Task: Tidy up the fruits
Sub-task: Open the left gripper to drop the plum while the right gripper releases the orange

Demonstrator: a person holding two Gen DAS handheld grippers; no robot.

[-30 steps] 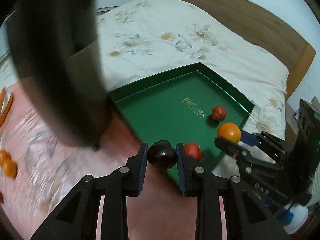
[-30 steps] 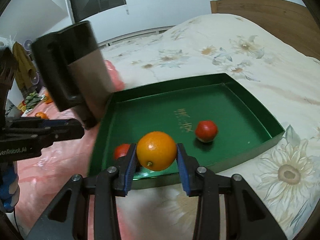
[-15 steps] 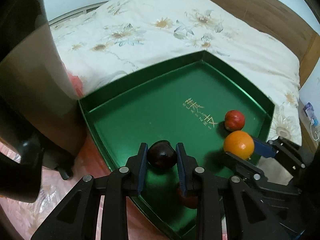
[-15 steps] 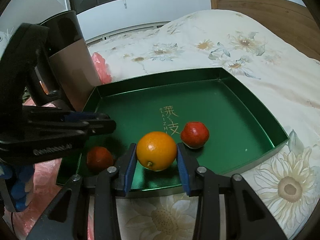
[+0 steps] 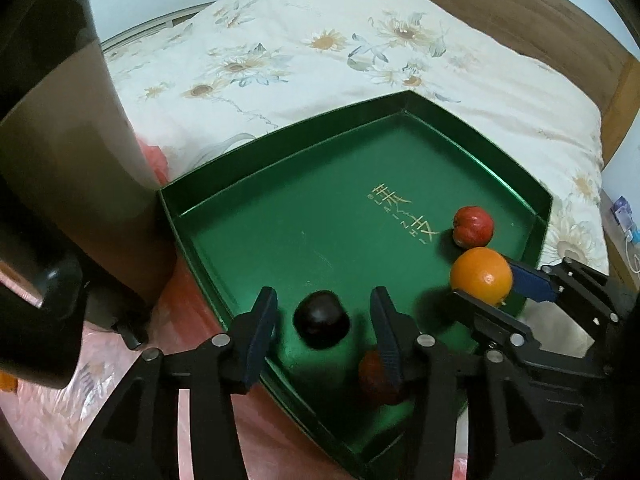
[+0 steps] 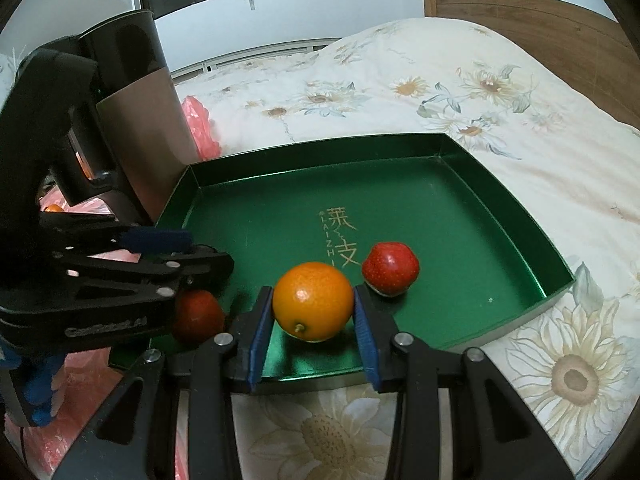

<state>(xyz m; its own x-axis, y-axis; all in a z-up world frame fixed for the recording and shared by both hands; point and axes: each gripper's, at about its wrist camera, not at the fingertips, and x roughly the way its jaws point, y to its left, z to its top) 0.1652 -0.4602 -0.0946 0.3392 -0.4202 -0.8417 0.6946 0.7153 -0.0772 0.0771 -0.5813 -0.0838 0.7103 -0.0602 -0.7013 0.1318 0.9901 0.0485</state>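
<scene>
**Left tool lets go of the plum; orange still to drop**

Bedding with a daisy print carries the whole scene: a green tray (image 5: pixel 404 116) sits on the bed (image 5: pixel 320 40), and both tools work over its near edge.

Nearest, the left tool (image 5: pixel 324 316) now stands with its pads spread wide, where half a second ago they were pinched on the dark plum (image 5: pixel 321 323). The plum rests on the tray floor between the pads, touching neither. So that fruit looks delivered, and the left tool is free to pull back and fetch another.

Just beside it, partly hidden behind the left tool's right finger, a red fruit (image 5: pixel 378 376) lies by the tray's near wall.

The right tool (image 6: pixel 314 308) remains clamped on the orange (image 6: pixel 313 301), holding it low over the tray's near side; whether it touches the floor I cannot tell. Its release looks like the next step.

Just beyond the orange sits a second red fruit (image 6: pixel 390 267), beside the gold lettering.

Farther off, a dark cylindrical appliance (image 6: pixel 132 92) stands near the tray's left corner, with pink plastic (image 6: pixel 198 128) behind it.
</scene>
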